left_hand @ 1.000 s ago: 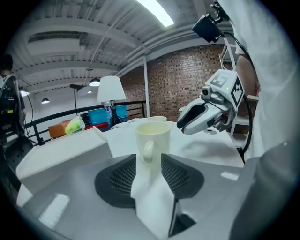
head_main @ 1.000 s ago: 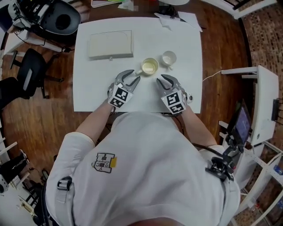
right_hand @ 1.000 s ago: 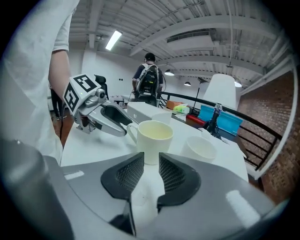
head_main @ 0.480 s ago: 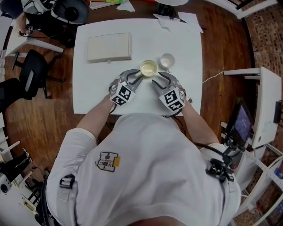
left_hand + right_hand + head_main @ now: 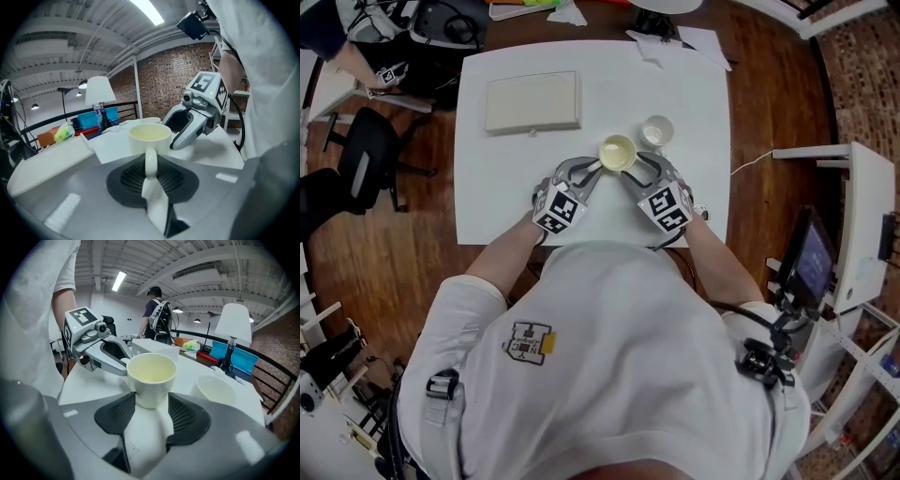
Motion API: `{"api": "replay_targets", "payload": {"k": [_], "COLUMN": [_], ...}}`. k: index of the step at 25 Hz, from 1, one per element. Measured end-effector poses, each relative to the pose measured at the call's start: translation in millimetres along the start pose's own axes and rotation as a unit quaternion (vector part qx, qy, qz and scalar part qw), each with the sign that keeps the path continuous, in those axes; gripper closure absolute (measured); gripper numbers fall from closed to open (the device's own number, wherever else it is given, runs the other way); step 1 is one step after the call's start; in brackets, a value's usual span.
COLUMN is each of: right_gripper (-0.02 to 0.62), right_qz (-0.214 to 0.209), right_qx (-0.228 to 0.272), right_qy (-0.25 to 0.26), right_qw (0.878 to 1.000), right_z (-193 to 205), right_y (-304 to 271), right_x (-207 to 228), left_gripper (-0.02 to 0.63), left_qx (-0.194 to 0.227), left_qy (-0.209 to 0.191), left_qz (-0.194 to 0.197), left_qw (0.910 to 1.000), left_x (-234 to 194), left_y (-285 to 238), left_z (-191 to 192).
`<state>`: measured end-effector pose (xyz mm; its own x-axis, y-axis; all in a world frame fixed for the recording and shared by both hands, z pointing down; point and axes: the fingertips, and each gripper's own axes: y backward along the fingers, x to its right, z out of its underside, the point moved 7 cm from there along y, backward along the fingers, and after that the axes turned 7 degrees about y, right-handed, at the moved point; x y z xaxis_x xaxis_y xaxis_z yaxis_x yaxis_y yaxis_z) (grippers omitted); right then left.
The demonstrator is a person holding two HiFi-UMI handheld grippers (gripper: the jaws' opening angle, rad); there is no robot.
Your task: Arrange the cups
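Cup (image 5: 618,152): your left gripper (image 5: 587,172), jaws just closing, pinches its handle (image 5: 151,161); right gripper (image 5: 638,168), just opening, straddles it loose. Thin pinch risks swinging it into second cup (image 5: 656,130) at 2 o'clock.

In the head view, the person's shoulders (image 5: 609,300) hide the tabletop (image 5: 497,187) edge on the near side of the cream cup (image 5: 618,152). In the left gripper view, the white cup (image 5: 152,120) is behind the cream cup; only its rim peeks out. In the right gripper view, the cream cup's bottom hides between the pads (image 5: 117,416) of the right claw (image 5: 152,401), whose jaws have just been opening.
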<state>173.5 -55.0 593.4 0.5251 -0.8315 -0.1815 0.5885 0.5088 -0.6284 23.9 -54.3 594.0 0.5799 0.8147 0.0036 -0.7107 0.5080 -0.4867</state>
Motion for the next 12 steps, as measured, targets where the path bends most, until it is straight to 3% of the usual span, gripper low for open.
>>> {"api": "replay_targets", "payload": {"k": [7, 12], "right_gripper": [0.38, 0.39], "right_qz": [-0.025, -0.019], "right_qx": [0.016, 0.039], "right_qy": [0.02, 0.041], "right_qw": [0.999, 0.998], "right_z": [-9.9, -29.2], "right_y": [-1.9, -4.2], "right_x": [-11.1, -17.6], "left_gripper": [0.56, 0.56], "left_qx": [0.008, 0.021], "left_qy": [0.023, 0.034], "left_qz": [-0.017, -0.032], "left_qw": [0.9996, 0.9987], "left_x": [3.5, -5.7], "left_y": [17.8, 36.6], "left_z": [8.1, 5.7]}}
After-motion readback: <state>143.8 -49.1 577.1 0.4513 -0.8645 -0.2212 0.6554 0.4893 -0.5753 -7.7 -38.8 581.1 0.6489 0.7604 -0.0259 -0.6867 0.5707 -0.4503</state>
